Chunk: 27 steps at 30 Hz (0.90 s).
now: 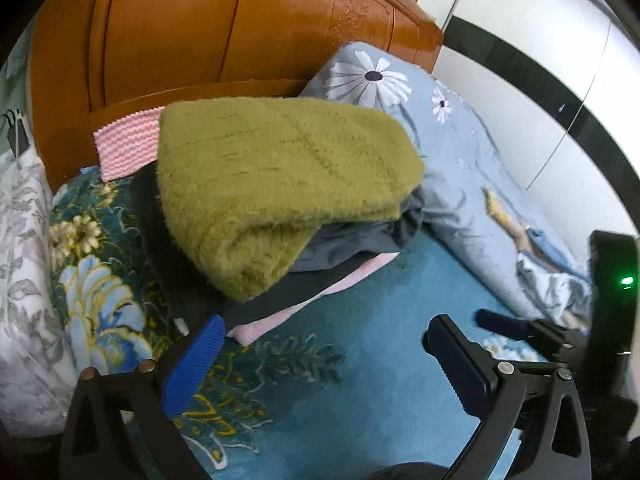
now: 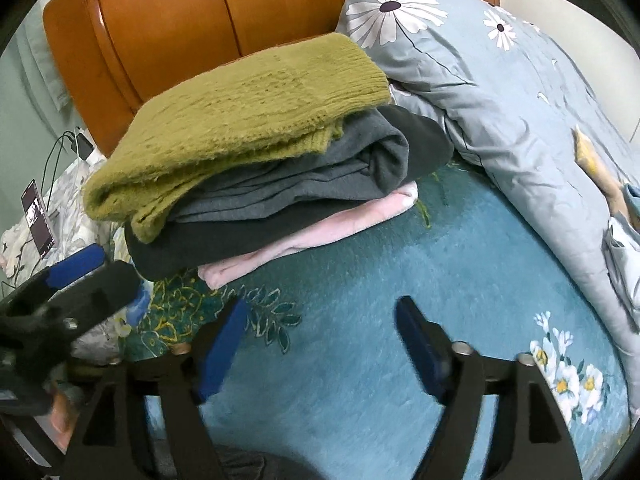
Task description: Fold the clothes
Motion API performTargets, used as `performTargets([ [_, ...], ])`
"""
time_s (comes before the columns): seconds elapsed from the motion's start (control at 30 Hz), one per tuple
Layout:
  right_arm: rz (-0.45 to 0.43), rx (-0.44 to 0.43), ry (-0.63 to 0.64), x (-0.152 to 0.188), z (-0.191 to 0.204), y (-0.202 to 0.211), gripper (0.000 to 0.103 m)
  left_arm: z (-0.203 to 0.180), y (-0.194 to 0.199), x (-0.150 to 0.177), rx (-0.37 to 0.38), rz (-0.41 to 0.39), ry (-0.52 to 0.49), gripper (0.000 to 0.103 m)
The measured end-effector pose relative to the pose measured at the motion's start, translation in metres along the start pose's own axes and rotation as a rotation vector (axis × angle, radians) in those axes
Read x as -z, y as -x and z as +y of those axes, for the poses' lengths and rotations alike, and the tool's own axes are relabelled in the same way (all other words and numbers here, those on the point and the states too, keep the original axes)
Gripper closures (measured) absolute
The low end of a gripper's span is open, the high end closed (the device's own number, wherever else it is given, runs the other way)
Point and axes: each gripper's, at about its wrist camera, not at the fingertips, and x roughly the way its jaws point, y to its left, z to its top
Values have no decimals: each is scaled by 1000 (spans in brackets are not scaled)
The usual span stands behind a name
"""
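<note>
**Both tongs wide, nothing held, folded stack just beyond**

Left gripper: jaws spread wide, blue pads apart over bare teal bedspread, nothing between them. Left pad close by the near corner of the clothes pile, whether touching cannot be told. Right gripper: also gaping, empty, poised above the same teal cover with its floral print. No earlier view to compare.

Just beyond, toward the far left: folded stack of clothes, resting on the bedspread. On top, fuzzy olive-green sweater, overhanging the layers beneath. Under it, grey garment folded in thick rolls, then a darker piece (black or very dark green, hard to say), then a pink item at the bottom, its edge poking out toward the near side.

Behind the stack: pink-and-white striped cloth against the orange wooden headboard. Right of the pile: bunched pale-blue quilt with white daisies, touching the stack's far right corner. Far left in the right wrist view: a lit phone screen with cables nearby.
</note>
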Motion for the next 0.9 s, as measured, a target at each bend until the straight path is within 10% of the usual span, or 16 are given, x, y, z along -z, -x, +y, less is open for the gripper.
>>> performTargets([
  [0.57,-60,97,-73,36,15,-2,8,16,-19,20,-106,76,3,0],
  [0.9,-127,157,-58,43,16,0,8,16,-10,25,-224,-70,-61,0],
])
